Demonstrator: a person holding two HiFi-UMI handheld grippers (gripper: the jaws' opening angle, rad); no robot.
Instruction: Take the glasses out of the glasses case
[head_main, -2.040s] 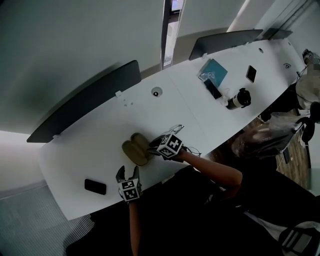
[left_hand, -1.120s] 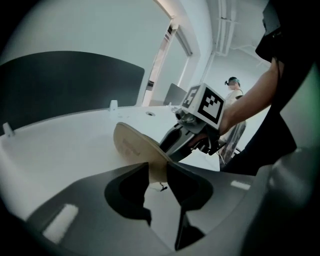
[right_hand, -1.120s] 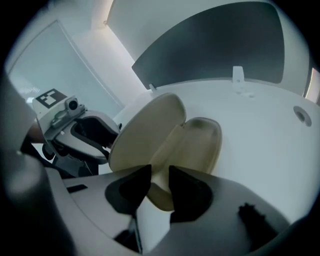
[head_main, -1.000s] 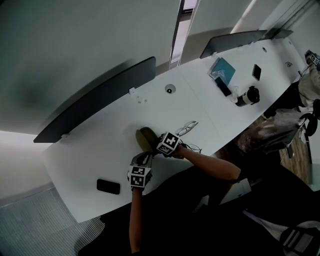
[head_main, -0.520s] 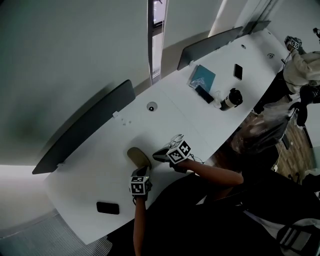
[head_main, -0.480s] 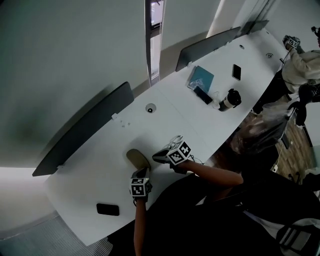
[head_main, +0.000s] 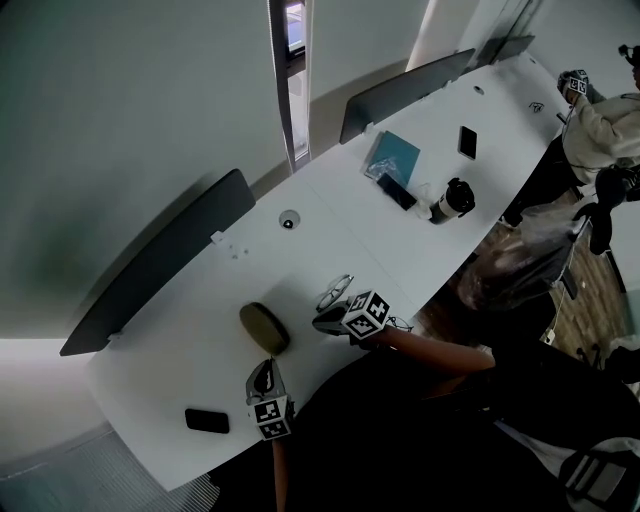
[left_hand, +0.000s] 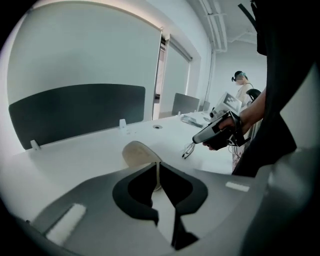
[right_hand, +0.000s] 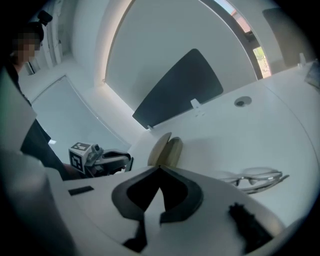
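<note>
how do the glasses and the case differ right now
The case is a solid olive oval; the glasses are thin wire frames with clear lenses. The case lies nearer the left gripper; the glasses lie beside the right gripper. Both rest on the white table, apart from each other, and neither is held.

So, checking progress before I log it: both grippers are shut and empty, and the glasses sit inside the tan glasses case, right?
No: the glasses lie on the white table beside the tan glasses case, outside it, as the head view shows. The left gripper and right gripper are shut and empty, as you said.
</note>
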